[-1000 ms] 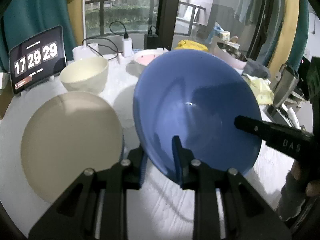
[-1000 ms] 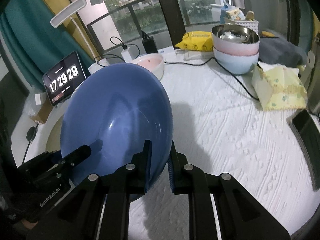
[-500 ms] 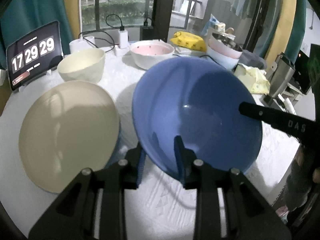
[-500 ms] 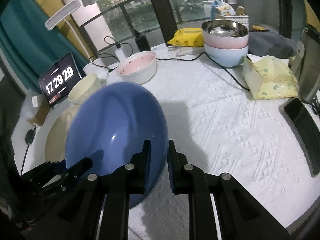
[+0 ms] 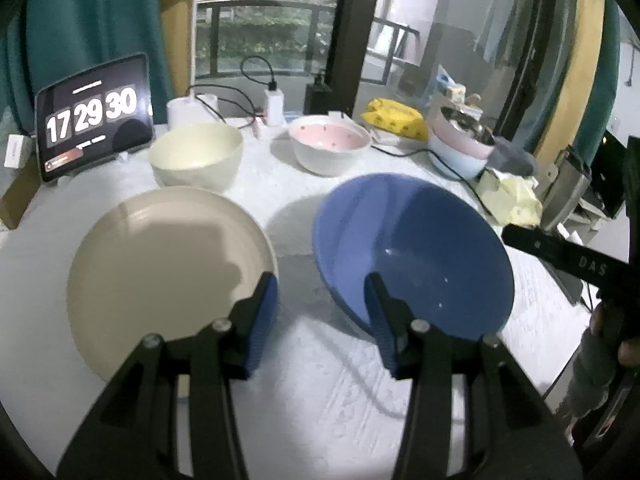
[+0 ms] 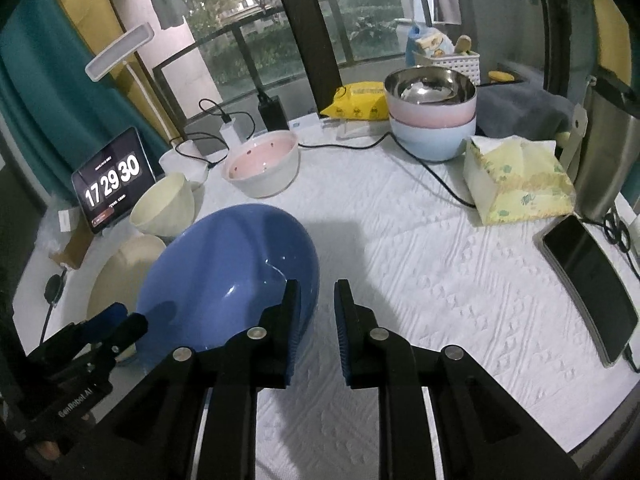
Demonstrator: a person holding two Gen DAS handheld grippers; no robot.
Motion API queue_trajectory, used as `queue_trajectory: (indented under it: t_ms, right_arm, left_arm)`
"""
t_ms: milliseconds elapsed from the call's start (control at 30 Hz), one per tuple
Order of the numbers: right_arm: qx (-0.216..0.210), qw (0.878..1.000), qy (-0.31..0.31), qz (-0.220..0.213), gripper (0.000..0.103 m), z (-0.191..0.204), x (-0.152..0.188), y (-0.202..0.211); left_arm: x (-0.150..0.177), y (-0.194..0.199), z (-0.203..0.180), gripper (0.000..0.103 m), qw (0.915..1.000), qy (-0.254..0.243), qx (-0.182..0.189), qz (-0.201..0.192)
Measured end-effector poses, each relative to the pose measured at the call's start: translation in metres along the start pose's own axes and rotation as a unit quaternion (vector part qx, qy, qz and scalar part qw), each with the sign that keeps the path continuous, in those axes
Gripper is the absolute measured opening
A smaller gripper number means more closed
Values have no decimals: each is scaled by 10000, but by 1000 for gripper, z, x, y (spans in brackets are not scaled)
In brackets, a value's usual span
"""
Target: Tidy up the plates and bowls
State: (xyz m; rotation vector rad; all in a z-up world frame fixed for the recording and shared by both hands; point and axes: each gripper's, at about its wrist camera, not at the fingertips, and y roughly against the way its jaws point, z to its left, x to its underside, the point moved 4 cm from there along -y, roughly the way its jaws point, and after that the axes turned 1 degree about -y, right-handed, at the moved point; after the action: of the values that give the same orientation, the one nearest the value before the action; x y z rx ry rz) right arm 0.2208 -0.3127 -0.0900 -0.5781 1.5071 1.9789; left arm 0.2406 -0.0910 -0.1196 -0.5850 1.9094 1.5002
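A large blue bowl [image 5: 416,248] rests on the white tablecloth, also in the right wrist view [image 6: 228,276]. A beige plate [image 5: 160,272] lies to its left. Behind stand a cream bowl [image 5: 196,156] and a pink-lined white bowl [image 5: 330,148]. My left gripper [image 5: 320,316] is open, its right finger over the blue bowl's near rim, its left finger over the plate's edge. My right gripper [image 6: 316,328] is open beside the blue bowl's right rim, holding nothing.
A stack of blue, pink and steel bowls [image 6: 432,120] stands at the back right. A tissue pack [image 6: 516,180], a phone [image 6: 592,280], a tablet clock [image 5: 92,120], cables and chargers sit around the table edges.
Both grippers opened and let go of the blue bowl, which went from tilted and lifted to resting on the table. Both grippers drew back a little.
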Motion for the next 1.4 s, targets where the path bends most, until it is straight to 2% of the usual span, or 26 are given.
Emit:
queue_trajectory:
  t_ms: [100, 200, 533, 1033, 1400]
  right_arm:
    - [0, 9999, 68, -75, 20, 5, -6, 3]
    - [-40, 9998, 151, -145, 27, 13, -13, 5]
    - [-262, 9983, 477, -220, 28, 64, -28, 2]
    - [-550, 9950, 819, -182, 28, 146, -39, -26]
    - [-547, 9947, 846, -206, 28, 190, -53, -47]
  left_arm:
    - [-4, 5, 7, 47, 9999, 40, -69, -87]
    - [-9, 10, 16, 47, 9997, 64, -143, -173]
    - [-23, 25, 52, 47, 9984, 224, -331, -405]
    - [-49, 40, 126, 47, 9954, 225, -647, -673]
    - [-65, 25, 167, 47, 9966, 296, -520, -559]
